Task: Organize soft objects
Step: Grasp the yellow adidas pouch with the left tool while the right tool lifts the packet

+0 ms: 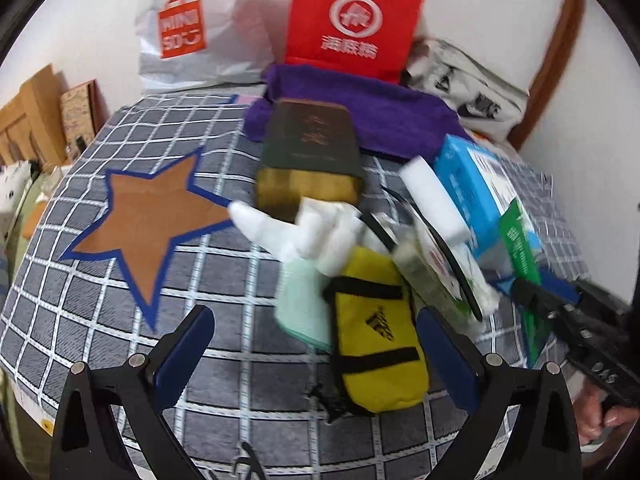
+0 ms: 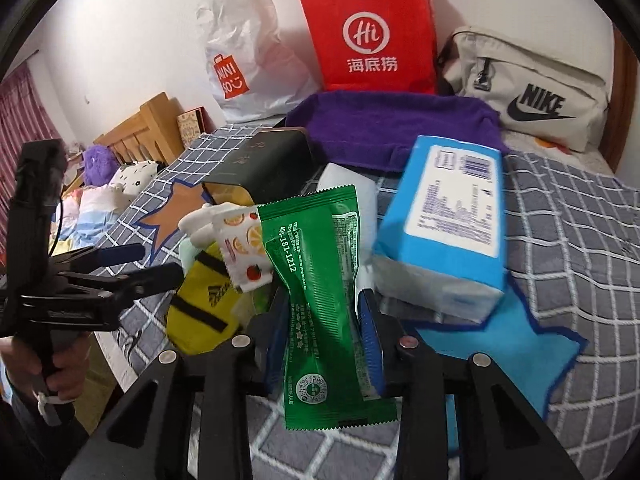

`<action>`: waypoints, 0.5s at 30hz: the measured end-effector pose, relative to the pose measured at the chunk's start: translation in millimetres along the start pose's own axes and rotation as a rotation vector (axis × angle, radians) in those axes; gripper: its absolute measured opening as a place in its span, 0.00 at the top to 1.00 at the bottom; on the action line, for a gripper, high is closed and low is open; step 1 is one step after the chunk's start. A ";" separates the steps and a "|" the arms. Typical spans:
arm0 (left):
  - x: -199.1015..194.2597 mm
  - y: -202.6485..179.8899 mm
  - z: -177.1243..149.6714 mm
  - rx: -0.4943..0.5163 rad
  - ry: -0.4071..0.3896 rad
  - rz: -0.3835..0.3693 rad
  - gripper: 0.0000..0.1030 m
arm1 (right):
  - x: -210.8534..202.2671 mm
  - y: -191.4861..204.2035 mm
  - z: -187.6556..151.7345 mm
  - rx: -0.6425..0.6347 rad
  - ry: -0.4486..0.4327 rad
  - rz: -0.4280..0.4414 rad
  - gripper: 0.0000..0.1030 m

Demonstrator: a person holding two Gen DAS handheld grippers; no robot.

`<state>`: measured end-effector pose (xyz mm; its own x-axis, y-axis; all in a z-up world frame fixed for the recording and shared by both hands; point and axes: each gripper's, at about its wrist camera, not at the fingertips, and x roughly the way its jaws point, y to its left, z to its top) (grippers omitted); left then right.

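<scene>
My right gripper pinches the green packet, long axis upright, lifted near the pile. My left gripper hangs open, the yellow pouch just beyond, lengthwise.

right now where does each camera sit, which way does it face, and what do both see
Left wrist: on the left gripper, looking along its open fingers at the yellow pouch; the right gripper shows at right.
Right wrist: on the right gripper, clamping the green packet; the left gripper shows at left.
Shared: the red bag and purple towel.
</scene>
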<state>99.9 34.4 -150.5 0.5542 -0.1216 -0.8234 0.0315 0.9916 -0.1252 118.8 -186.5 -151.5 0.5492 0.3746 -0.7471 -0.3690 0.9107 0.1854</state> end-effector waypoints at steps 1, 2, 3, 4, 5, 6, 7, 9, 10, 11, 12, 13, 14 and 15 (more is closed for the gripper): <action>1.6 -7.0 -2.3 0.028 0.009 0.019 0.01 | -4.4 -2.3 -3.1 0.001 0.000 -0.007 0.67; 2.9 -13.2 -4.8 0.053 0.017 0.037 0.01 | -7.9 -4.6 -5.6 0.000 0.000 -0.015 0.67; 4.4 -19.5 -7.3 0.077 0.027 0.053 0.01 | -13.0 -7.9 -10.0 -0.002 -0.002 -0.029 0.67; 6.5 -25.9 -9.8 0.101 0.038 0.063 0.01 | -16.0 -11.6 -13.1 -0.002 -0.004 -0.043 0.67; 8.5 -31.3 -11.9 0.119 0.047 0.068 0.01 | -18.4 -15.5 -15.3 0.000 -0.005 -0.052 0.67; 11.3 -37.3 -14.1 0.140 0.058 0.076 0.00 | -21.9 -20.9 -19.7 0.009 -0.003 -0.063 0.67; 15.2 -43.9 -16.4 0.160 0.071 0.092 0.00 | -23.2 -24.8 -22.1 0.016 0.000 -0.068 0.67; 24.1 -54.7 -20.7 0.187 0.101 0.119 0.00 | -24.2 -34.1 -28.9 0.038 0.010 -0.081 0.67; 27.5 -58.8 -21.6 0.190 0.116 0.125 0.00 | -23.4 -38.6 -32.6 0.045 0.018 -0.085 0.67; 31.4 -61.0 -23.1 0.187 0.130 0.132 0.00 | -21.7 -42.0 -36.1 0.051 0.027 -0.088 0.67; 35.2 -61.9 -24.1 0.177 0.148 0.138 0.01 | -19.9 -45.5 -39.7 0.059 0.036 -0.090 0.67; 38.2 -62.3 -24.6 0.168 0.160 0.144 0.01 | -17.7 -49.0 -43.3 0.070 0.046 -0.088 0.67; 39.6 -62.8 -24.7 0.164 0.161 0.150 0.07 | -15.0 -52.5 -47.1 0.079 0.057 -0.084 0.66; 40.0 -62.1 -24.8 0.163 0.160 0.158 0.21 | -11.4 -55.4 -50.2 0.088 0.072 -0.083 0.66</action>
<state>99.4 -33.2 -189.4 0.4246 0.0431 -0.9044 0.0952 0.9912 0.0919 95.3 -249.9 -185.3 0.5187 0.2870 -0.8054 -0.2560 0.9509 0.1740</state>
